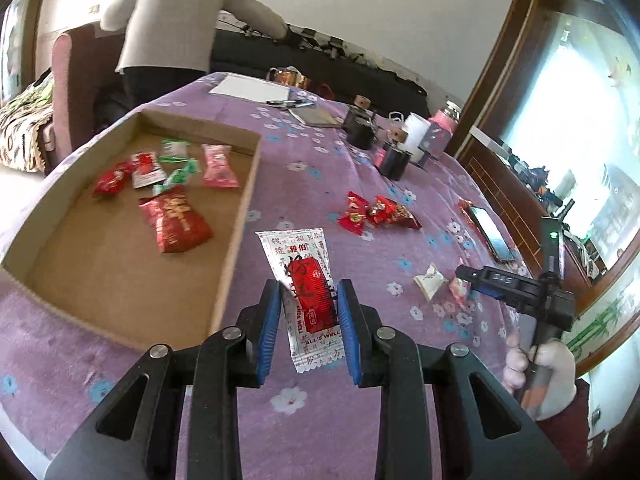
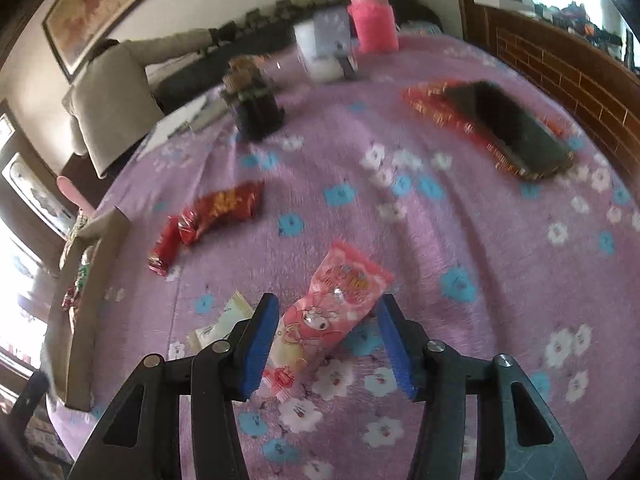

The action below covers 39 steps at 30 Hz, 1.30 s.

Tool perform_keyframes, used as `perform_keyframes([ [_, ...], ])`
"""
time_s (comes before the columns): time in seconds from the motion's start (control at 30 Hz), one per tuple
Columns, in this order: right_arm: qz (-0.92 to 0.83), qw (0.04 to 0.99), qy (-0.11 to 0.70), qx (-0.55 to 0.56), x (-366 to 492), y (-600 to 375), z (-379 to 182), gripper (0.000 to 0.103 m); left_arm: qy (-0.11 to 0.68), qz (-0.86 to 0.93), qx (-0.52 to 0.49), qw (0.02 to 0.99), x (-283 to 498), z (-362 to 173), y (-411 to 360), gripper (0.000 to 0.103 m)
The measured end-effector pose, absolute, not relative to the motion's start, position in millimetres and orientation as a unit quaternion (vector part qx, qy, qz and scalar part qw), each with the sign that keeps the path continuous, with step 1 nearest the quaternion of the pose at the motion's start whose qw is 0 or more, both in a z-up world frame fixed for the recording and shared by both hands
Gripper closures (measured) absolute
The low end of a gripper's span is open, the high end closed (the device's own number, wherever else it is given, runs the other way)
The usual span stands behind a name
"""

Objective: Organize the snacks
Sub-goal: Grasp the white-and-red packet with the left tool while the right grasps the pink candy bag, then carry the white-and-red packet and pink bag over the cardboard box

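Left gripper (image 1: pixel 308 300) clamps white-red sachet (image 1: pixel 306 280) by its edges beside cardboard tray (image 1: pixel 236 216); could slip; right gripper (image 2: pixel 328 320) unclenched around pink packet (image 2: pixel 332 300) lying on tablecloth (image 2: pixel 460 208); may snag cloth.

Each wrist camera looks forward and down along its tongs, close above the worktop (image 1: pixel 360 168); both views share the cardboard box (image 1: pixel 240 216).
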State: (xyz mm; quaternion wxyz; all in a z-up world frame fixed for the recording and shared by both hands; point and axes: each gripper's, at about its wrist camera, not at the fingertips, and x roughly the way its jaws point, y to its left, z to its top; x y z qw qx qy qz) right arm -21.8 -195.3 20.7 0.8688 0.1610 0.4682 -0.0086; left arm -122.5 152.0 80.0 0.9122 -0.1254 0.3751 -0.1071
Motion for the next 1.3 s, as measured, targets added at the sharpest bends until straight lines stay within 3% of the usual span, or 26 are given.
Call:
perform_keyframes([
  [0.1,-0.038,0.873,0.467,0.132,-18.2,-185.2,18.4,0.058,0.372,-0.096,-0.13,0.914,-129.3,80.4,164.1,0.077],
  [0.23,-0.069,0.873,0.471,0.11,-19.9,-182.8,18.0,0.078,0.367,-0.083,-0.142,0.915,-134.1,80.3,177.7,0.077],
  [0.37,-0.064,0.876,0.462,0.125,-23.7,-194.2,20.7,0.084,0.365,-0.078,-0.149,0.916,-136.4,80.0,185.2,0.077],
  [0.57,-0.024,0.895,0.423,0.135,-39.8,-191.9,53.0,0.085,0.358,-0.051,-0.158,0.919,-134.0,84.6,210.1,0.077],
  [0.87,0.117,0.901,0.405,0.1,-37.2,-100.4,91.4,0.085,0.377,0.016,-0.139,0.915,-112.2,81.7,257.1,0.077],
  [1.3,0.315,0.839,0.444,0.006,-25.8,94.5,85.4,0.086,0.49,0.043,-0.108,0.864,-19.8,42.7,285.1,0.077],
])
